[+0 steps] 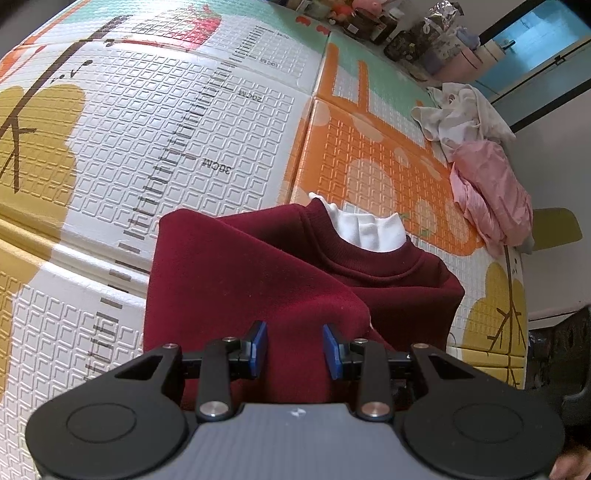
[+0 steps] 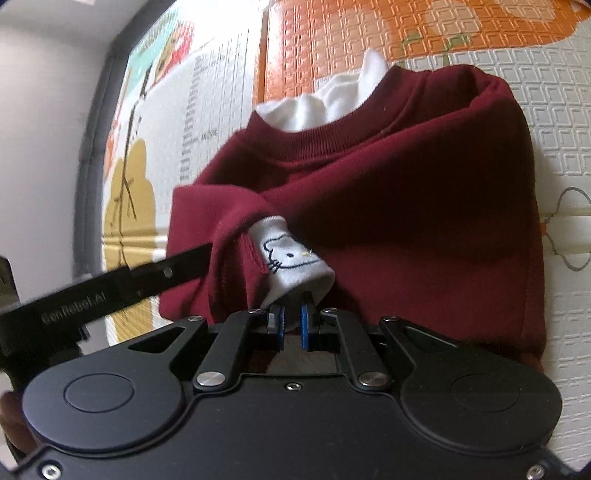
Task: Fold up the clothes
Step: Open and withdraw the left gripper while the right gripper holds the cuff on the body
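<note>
The maroon sweatshirt's (image 1: 258,280) lower hem is hidden behind the left gripper's (image 1: 294,345) body. In the right wrist view the white cuff's (image 2: 291,258) end disappears between the right gripper's (image 2: 291,325) jaws. The clutter (image 1: 406,26) along the mat's (image 1: 147,129) far edge is too small to identify.

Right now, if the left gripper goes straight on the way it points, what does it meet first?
Most likely the dark red sweater on the play mat. The left gripper is open, its fingers over the folded cloth; how far above is unclear.
</note>
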### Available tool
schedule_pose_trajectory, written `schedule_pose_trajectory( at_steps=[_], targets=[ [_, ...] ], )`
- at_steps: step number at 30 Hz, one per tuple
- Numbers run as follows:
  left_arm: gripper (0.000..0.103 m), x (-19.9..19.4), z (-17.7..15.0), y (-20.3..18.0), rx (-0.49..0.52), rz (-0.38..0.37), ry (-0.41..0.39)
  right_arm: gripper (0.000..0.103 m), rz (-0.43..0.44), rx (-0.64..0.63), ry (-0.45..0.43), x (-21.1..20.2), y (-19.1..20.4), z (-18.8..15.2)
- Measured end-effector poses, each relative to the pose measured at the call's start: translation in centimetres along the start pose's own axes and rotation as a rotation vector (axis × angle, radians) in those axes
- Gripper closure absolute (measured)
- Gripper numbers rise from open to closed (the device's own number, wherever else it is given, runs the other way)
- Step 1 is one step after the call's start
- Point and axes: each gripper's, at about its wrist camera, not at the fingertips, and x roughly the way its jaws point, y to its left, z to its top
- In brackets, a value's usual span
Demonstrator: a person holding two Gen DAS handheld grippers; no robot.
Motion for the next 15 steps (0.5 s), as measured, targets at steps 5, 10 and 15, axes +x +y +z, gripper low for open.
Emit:
schedule_pose_trajectory(
  at_steps=[5, 10, 15],
  targets=[
    [0.067, 0.1, -0.1, -0.1, 0.003, -0.001, 0.004, 0.095, -0.027, -0.017, 0.013, 0.2, 0.0, -0.4],
    [0.067, 0.0, -0.2, -0.1, 0.003, -0.001, 0.001, 0.095, -0.086, -0.063, 0.034, 0.2, 0.4, -1.0],
    [0.066, -0.6, -0.3, 0.0, 0.01, -0.002, -0.001, 0.095, -0.096, -0.075, 0.038, -0.1, 0.1, -1.7]
  ],
)
